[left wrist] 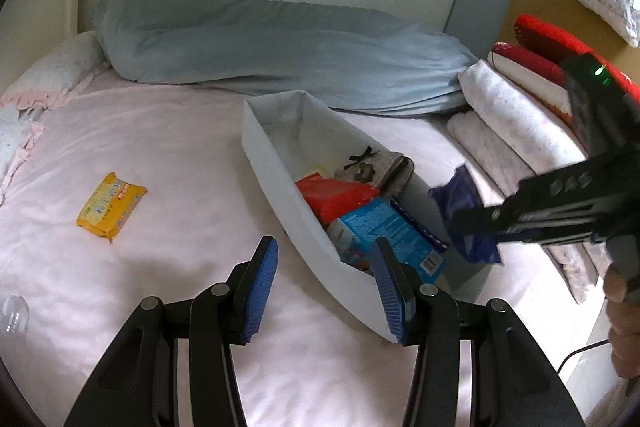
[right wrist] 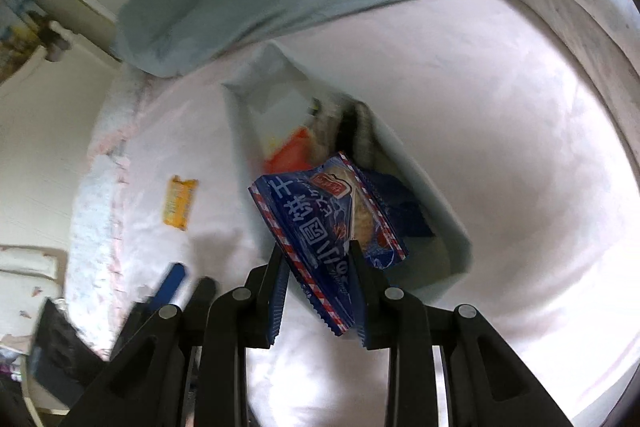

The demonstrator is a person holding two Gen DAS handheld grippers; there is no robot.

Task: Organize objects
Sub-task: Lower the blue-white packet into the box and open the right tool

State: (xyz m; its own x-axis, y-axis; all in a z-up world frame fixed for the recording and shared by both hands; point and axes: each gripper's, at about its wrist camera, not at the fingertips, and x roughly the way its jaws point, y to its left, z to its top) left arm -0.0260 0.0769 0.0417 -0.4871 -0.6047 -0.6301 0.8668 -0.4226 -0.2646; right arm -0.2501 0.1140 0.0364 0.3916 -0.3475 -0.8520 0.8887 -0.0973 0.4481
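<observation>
Clamped in the right hand-held gripper (right wrist: 316,259): a blue snack packet (right wrist: 326,227), pinched near its lower crimped end between the blue pads, the rest fanning up and out over the near end of the pale fabric storage bin (left wrist: 272,179) on the bed (left wrist: 140,267). From the left wrist view, same packet seen as a crumpled blue flap at the tip of the right tool, just beside the bin's right wall. Left hand-held gripper (left wrist: 326,291) open and empty, pads well apart, hanging over the bin's near left edge.

Already in the bin: a red packet (left wrist: 336,197), a light-blue printed box (left wrist: 384,231), something grey with a dark bow (left wrist: 376,167), possibly a small pouch or folded cloth, too blurred to name. Yellow biscuit packet (left wrist: 111,206) lying alone on the pink sheet, well apart from the bin on its left.

Likely handling of the blue packet: very light, thin slick film, contents probably brittle crackers. Crimped seal the best place to hold, as now, since a squeeze across the middle risks crushing what is inside. Film prone to slipping from a weak pinch and to flapping when swung. Bin walls soft, likely to sag if nudged. Yellow packet looks firmer and flat; a grip across its short width seems soundest.
</observation>
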